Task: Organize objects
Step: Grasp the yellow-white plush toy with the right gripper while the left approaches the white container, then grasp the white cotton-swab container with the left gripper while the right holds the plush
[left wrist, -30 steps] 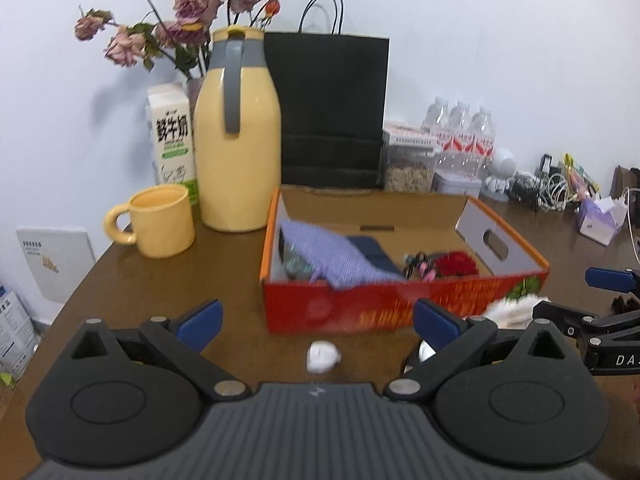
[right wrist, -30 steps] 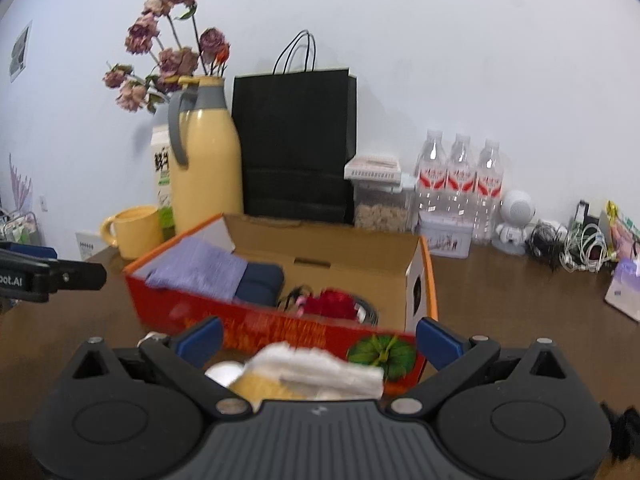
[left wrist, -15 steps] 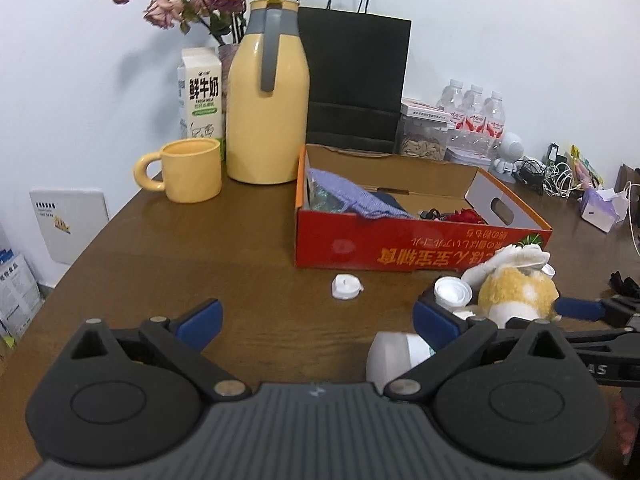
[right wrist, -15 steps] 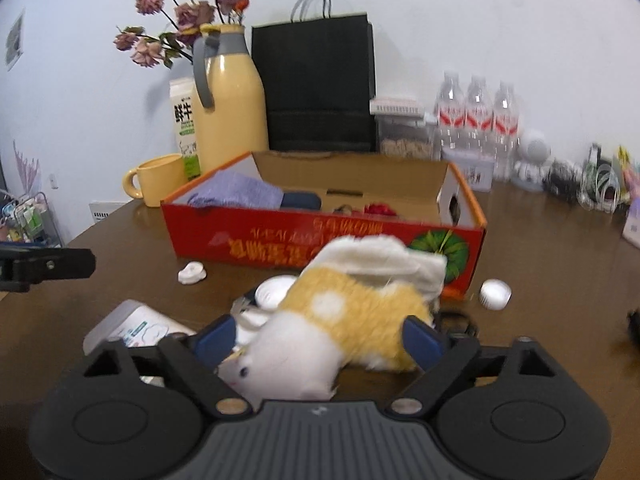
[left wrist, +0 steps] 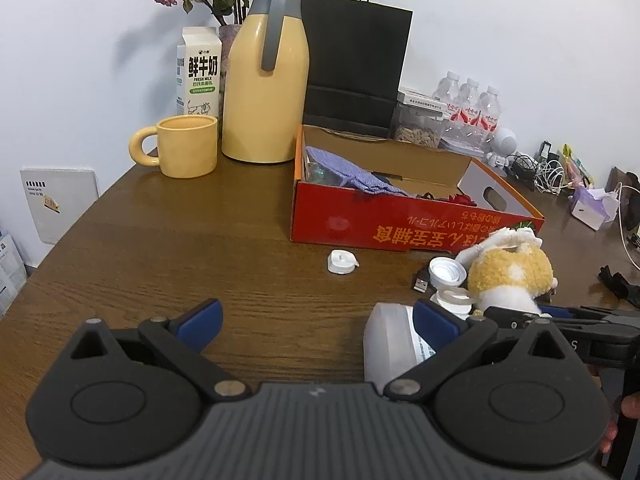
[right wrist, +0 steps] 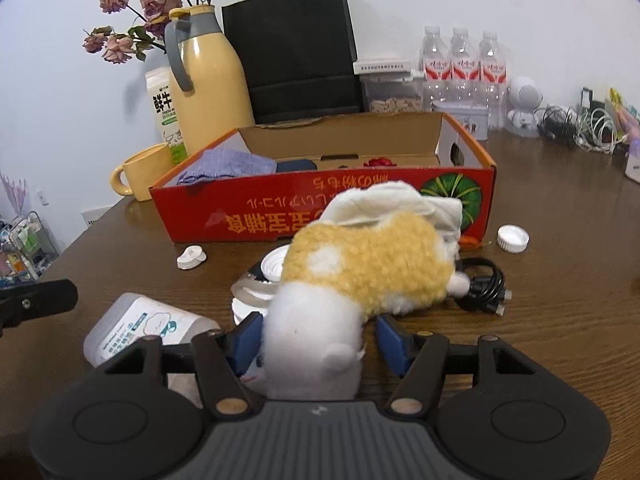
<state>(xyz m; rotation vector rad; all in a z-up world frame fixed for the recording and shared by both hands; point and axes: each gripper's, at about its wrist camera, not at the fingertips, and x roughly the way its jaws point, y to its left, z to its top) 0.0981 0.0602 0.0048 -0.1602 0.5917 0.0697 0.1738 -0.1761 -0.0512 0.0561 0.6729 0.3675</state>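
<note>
My left gripper [left wrist: 316,322] hangs wide open, low over the table. My right gripper [right wrist: 318,338] has just been closing around the plush toy [right wrist: 360,276].

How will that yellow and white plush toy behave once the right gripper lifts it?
The plush toy looks soft and fluffy, so it will probably squash under the right gripper, whose jaws have just been closing around its white end. Held by that end, the yellow body likely sags. It looks light, unlikely to slip, though it may brush the black cable beside it.
</note>
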